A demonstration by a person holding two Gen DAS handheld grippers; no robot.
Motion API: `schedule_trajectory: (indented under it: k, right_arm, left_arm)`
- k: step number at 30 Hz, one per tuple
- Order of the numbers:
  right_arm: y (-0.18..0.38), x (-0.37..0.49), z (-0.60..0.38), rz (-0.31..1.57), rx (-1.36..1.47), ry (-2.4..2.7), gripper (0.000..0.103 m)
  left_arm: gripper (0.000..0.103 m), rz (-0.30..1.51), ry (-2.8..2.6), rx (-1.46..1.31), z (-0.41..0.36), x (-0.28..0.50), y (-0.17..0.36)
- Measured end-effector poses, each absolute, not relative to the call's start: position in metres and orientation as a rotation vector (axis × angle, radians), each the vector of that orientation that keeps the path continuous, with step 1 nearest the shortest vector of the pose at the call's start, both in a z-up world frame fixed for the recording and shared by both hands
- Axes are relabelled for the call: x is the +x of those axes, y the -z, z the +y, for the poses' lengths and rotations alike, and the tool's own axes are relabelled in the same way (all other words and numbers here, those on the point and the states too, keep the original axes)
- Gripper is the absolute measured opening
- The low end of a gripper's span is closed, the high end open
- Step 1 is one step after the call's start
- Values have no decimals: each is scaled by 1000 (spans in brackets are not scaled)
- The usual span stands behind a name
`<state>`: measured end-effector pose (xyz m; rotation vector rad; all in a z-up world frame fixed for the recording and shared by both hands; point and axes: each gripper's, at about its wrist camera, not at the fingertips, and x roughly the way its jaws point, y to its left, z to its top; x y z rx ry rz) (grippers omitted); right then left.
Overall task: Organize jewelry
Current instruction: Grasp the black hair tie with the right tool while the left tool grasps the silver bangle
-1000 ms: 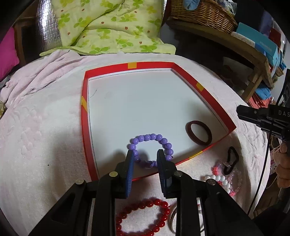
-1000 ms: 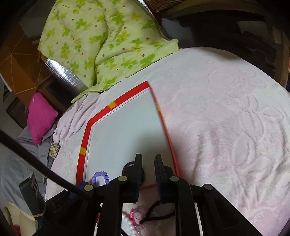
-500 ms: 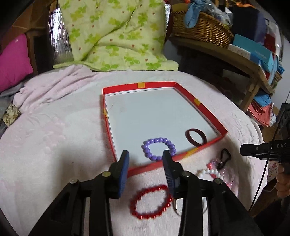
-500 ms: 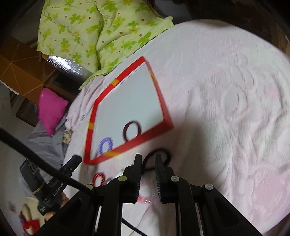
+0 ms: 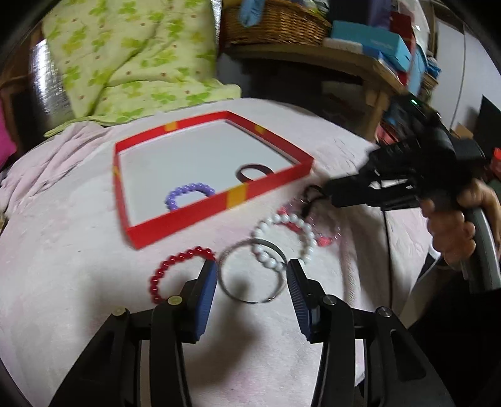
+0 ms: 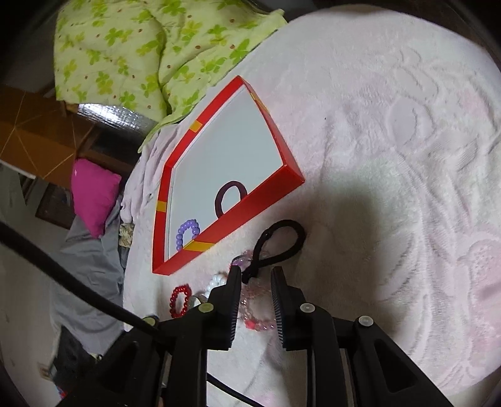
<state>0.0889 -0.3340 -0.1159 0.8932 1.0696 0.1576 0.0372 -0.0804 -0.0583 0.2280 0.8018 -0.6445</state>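
Observation:
A red-rimmed tray holds a purple bead bracelet and a dark band. Outside it on the pink cloth lie a red bead bracelet, a silver bangle, a white bead bracelet, a pink sparkly bracelet and a black hair tie. My left gripper is open over the silver bangle. My right gripper is open just short of the hair tie.
A green floral quilt lies beyond the tray. A wooden bench with a wicker basket and boxes stands at the back right. A magenta cushion sits off the cloth's far edge.
My left gripper pulled back from the purple bracelet in the tray, opened wider, and now sits over the silver bangle. My right gripper moved back from the tray towards the hair tie and opened.

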Motion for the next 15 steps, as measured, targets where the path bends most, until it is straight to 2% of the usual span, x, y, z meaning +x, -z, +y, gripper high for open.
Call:
schedule_trajectory:
  k: [1,2,7,12,13,15]
  right_arm:
    - [118,91,-332,1084,904,-152,42]
    - [122,94,-331,1098,922,-139,57]
    - [127,101,-334,1057,997,-87,58]
    - [131,115,-331,1053,1005,-22,46]
    - [130,117,-329,1054,988,-4,41]
    - [129,122,-326,1062,935,43,21]
  left_arm:
    - [49,811,646,230,-82,38,60]
    - [50,824,649,228,-83,40,62]
    - [50,883,695,185,-86,42,68]
    - [50,951,706,129,-81,45,75]
    - [50,959,705,119,-80,46,76]
    - [51,973,706,108,-78,47,78]
